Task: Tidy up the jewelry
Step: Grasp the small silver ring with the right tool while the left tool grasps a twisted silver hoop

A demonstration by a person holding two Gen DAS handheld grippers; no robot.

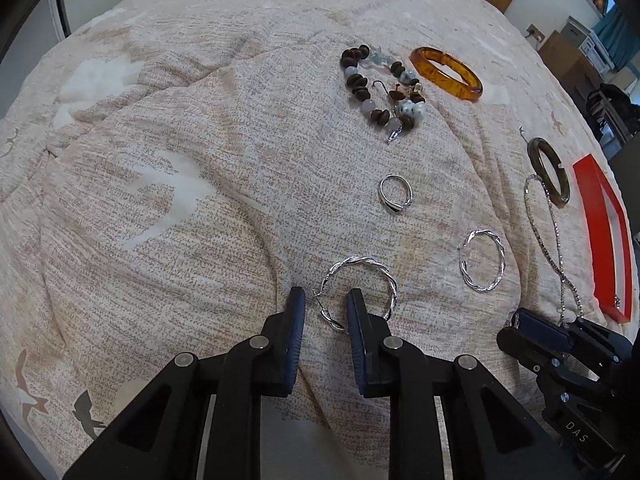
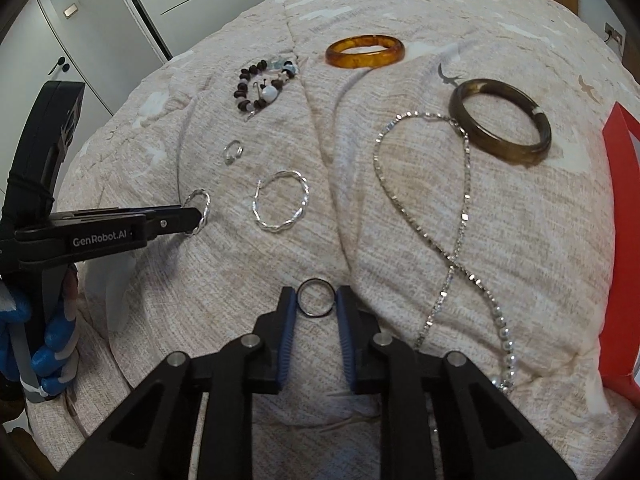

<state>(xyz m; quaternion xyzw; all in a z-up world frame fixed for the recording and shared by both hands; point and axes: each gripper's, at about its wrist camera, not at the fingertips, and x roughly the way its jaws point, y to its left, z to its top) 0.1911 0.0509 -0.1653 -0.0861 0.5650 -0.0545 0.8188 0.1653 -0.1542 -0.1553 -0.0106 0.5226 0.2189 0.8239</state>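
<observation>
Jewelry lies on a beige quilt. My left gripper [image 1: 326,305] is open, its fingers straddling the left side of a twisted silver hoop earring [image 1: 359,290], also seen in the right wrist view [image 2: 199,212]. My right gripper [image 2: 316,302] is shut on a small dark metal ring [image 2: 316,297], touching both fingers. A second twisted hoop [image 1: 482,260] [image 2: 282,204], a silver ring [image 1: 395,194], a bead bracelet [image 1: 380,84], an amber bangle [image 1: 446,73] [image 2: 365,51], a dark olive bangle [image 1: 549,171] [image 2: 500,120] and a silver chain necklace [image 2: 448,216] lie spread out.
A red tray [image 1: 606,236] [image 2: 618,216] lies at the quilt's right edge. White wardrobe doors [image 2: 120,8] stand at the far left. Shelves and boxes [image 1: 580,52] stand past the bed on the right. The quilt is puffy with folds.
</observation>
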